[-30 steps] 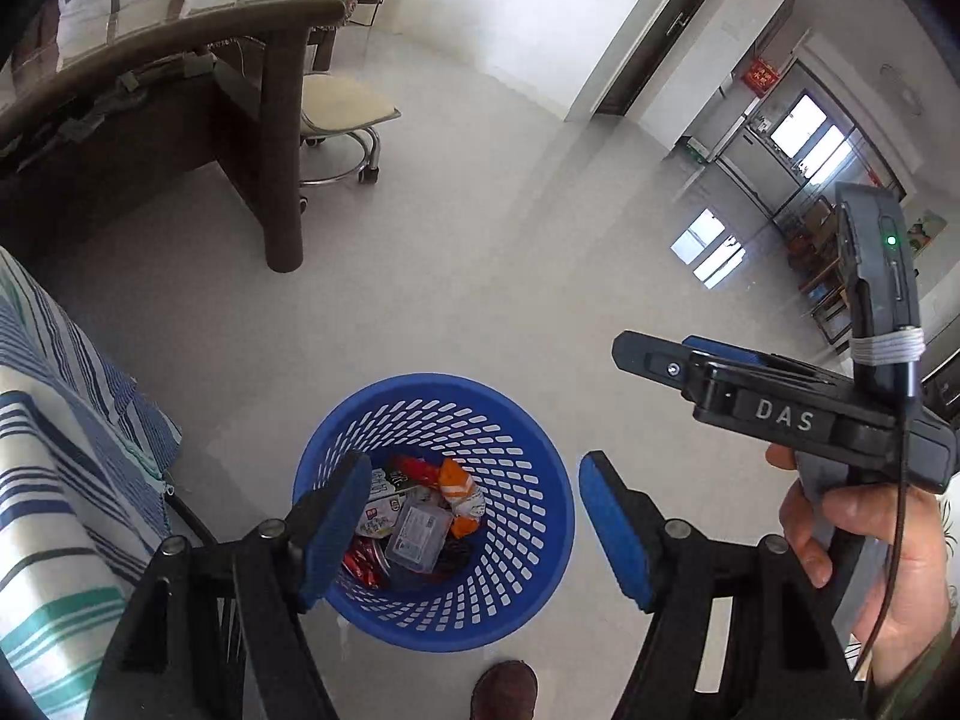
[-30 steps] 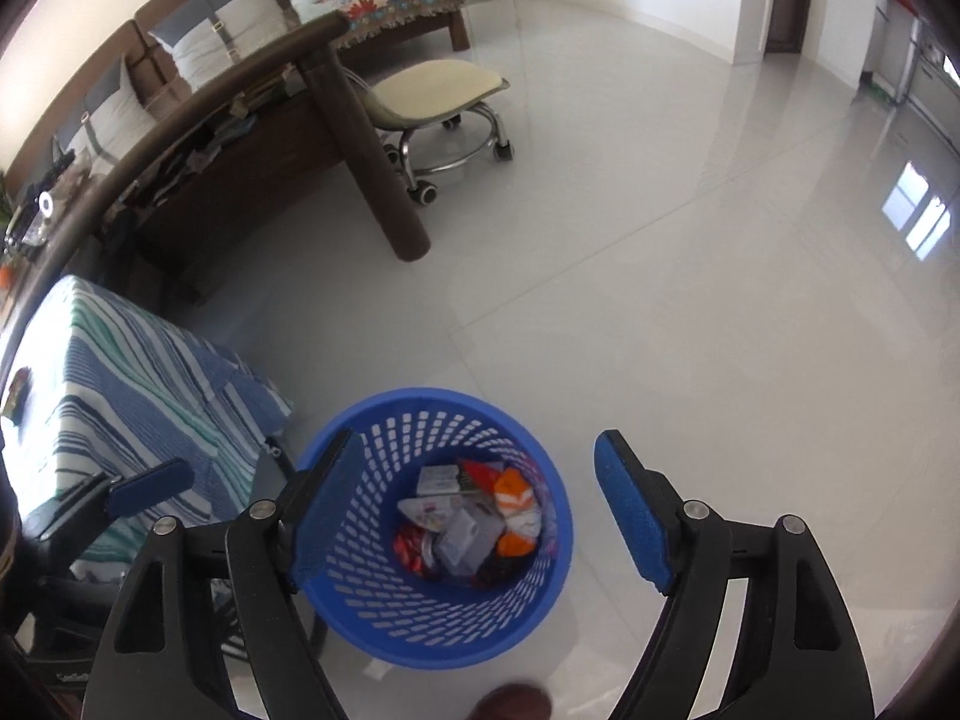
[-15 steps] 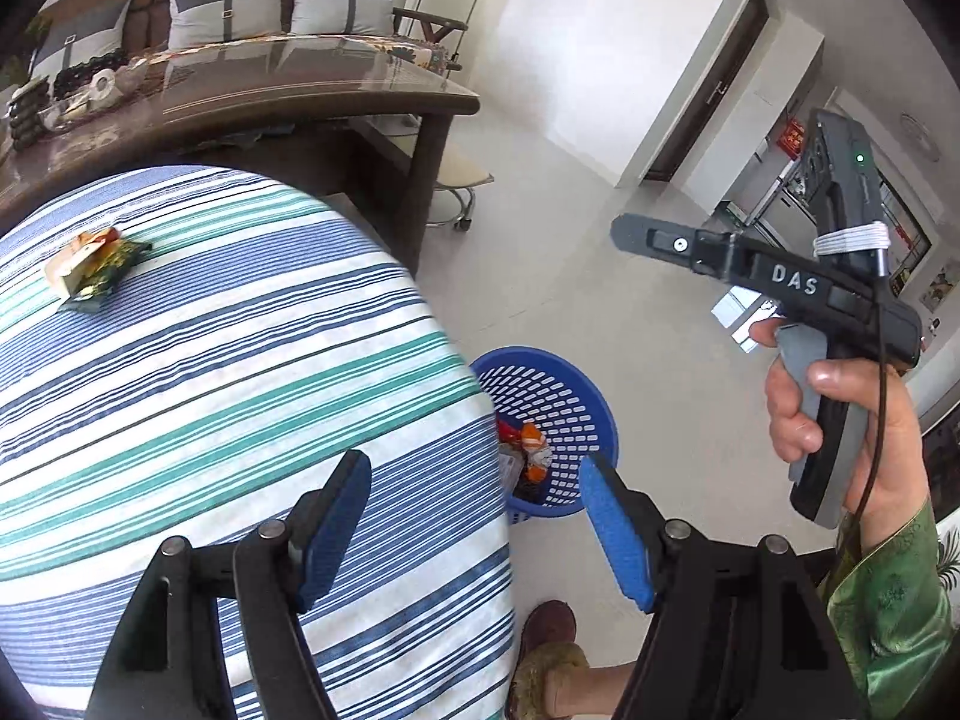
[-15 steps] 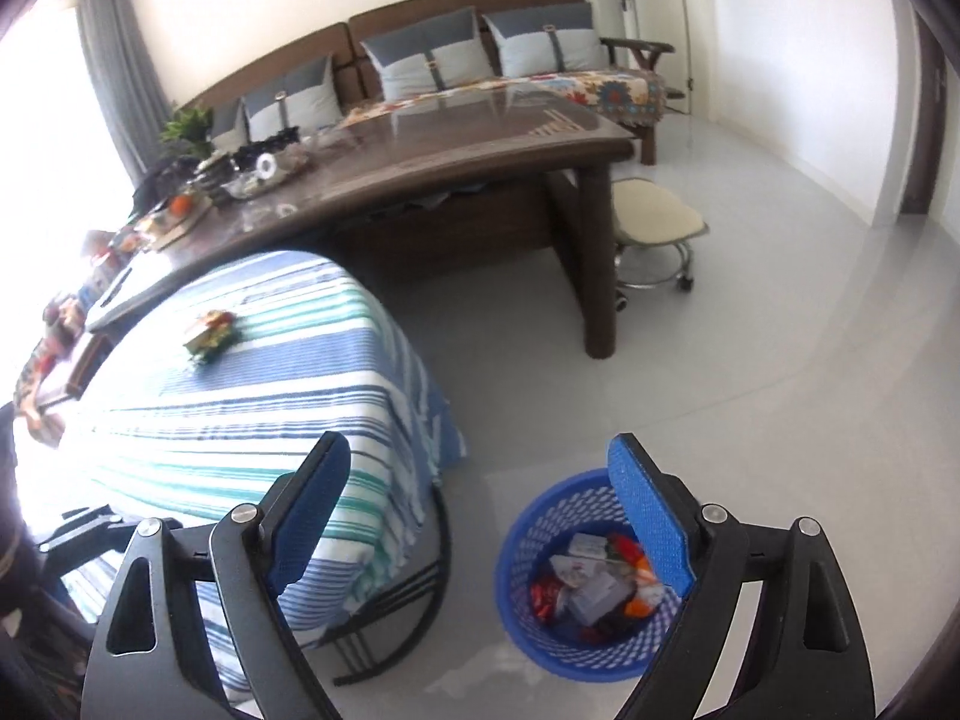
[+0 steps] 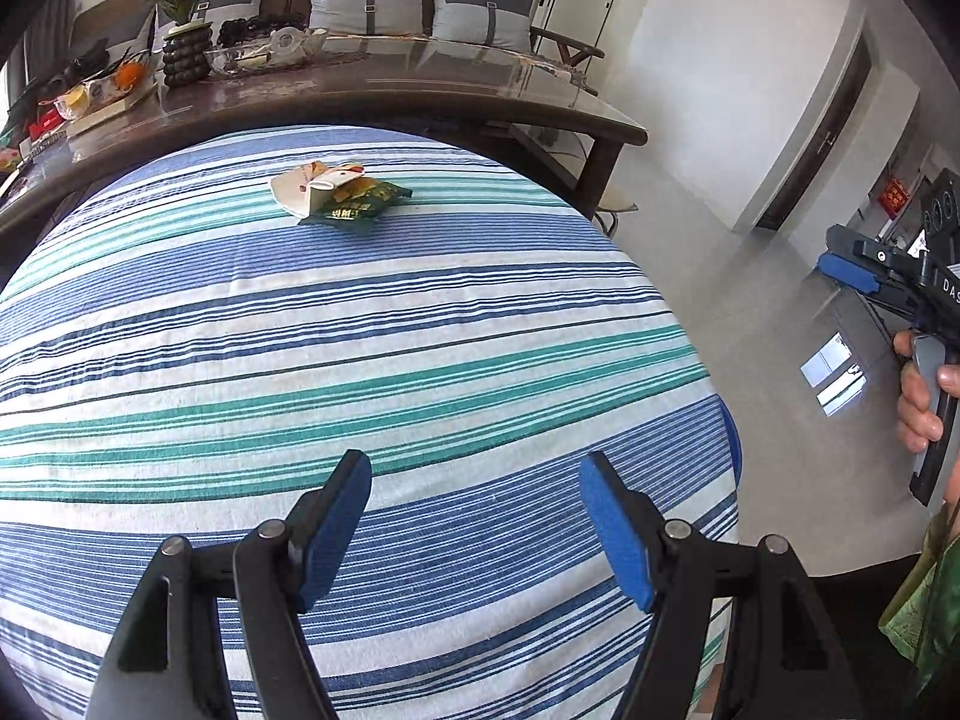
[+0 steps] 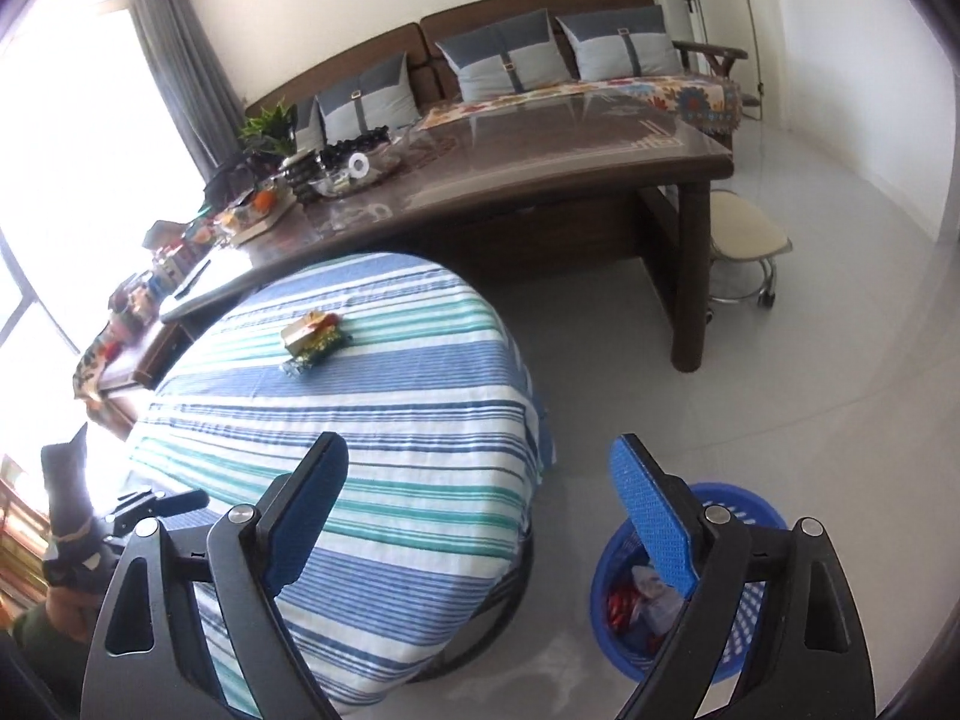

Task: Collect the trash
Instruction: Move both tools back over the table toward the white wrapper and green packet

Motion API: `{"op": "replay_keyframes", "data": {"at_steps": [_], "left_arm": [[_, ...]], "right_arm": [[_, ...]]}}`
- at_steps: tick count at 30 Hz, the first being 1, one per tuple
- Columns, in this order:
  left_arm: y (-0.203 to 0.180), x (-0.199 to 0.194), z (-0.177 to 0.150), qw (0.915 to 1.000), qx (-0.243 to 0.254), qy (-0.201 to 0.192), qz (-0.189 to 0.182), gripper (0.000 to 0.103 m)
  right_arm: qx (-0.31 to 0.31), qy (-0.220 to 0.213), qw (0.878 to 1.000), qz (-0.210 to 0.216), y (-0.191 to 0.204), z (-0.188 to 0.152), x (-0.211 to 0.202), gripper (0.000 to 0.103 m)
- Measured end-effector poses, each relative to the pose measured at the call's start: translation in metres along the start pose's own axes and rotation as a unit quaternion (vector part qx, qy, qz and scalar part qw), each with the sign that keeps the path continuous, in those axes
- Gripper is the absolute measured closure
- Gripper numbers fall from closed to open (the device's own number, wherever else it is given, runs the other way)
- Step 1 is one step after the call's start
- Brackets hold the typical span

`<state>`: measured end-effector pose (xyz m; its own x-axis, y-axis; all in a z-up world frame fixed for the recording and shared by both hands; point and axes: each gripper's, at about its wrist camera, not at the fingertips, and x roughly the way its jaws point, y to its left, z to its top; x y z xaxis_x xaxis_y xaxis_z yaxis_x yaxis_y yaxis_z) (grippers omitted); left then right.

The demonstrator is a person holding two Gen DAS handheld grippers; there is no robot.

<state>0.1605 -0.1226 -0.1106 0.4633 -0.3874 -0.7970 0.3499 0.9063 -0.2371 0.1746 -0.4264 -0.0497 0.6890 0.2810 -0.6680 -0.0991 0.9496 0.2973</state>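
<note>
A small pile of snack wrappers (image 5: pixel 337 198), white and green, lies on the far part of the round table with the blue-green striped cloth (image 5: pixel 360 360); it also shows in the right wrist view (image 6: pixel 312 341). My left gripper (image 5: pixel 474 522) is open and empty above the table's near edge. My right gripper (image 6: pixel 480 516) is open and empty, held over the floor beside the table; it shows at the right of the left wrist view (image 5: pixel 852 273). The blue perforated trash basket (image 6: pixel 750 600) stands on the floor right of the table, with wrappers inside.
A long dark wooden desk (image 6: pixel 540 180) with a plant, bowls and clutter stands behind the table. A stool on wheels (image 6: pixel 744 246) sits by its leg. A sofa with grey cushions (image 6: pixel 540 60) lines the wall. Glossy floor lies to the right.
Both grippers have lifted away from over the basket and turned toward the table. The wrapper pile is now in front of them. Both stayed open and empty.
</note>
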Motion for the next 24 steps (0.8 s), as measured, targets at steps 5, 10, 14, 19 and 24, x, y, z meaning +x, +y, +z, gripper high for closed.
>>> {"op": "replay_keyframes", "data": {"at_steps": [5, 10, 14, 19, 24], "left_arm": [[0.012, 0.005, -0.003, 0.9999, -0.015, 0.003, 0.006, 0.03], [0.011, 0.012, -0.001, 0.9999, -0.014, 0.004, 0.006, 0.03], [0.011, 0.019, 0.003, 0.9999, -0.012, 0.006, 0.01, 0.03], [0.017, 0.023, 0.005, 0.9997, -0.017, 0.006, 0.018, 0.03], [0.022, 0.027, 0.003, 0.9996, -0.017, 0.009, 0.021, 0.03]], "right_arm": [[0.009, 0.005, 1.0, 0.006, -0.006, 0.002, 0.003, 0.012], [0.016, 0.003, 1.0, 0.006, -0.014, 0.005, 0.002, 0.012], [0.017, 0.005, 1.0, 0.003, -0.017, 0.004, 0.001, 0.012], [0.017, 0.006, 1.0, 0.004, -0.019, 0.004, 0.0, 0.012], [0.02, 0.007, 1.0, 0.007, -0.021, 0.003, -0.001, 0.012]]}}
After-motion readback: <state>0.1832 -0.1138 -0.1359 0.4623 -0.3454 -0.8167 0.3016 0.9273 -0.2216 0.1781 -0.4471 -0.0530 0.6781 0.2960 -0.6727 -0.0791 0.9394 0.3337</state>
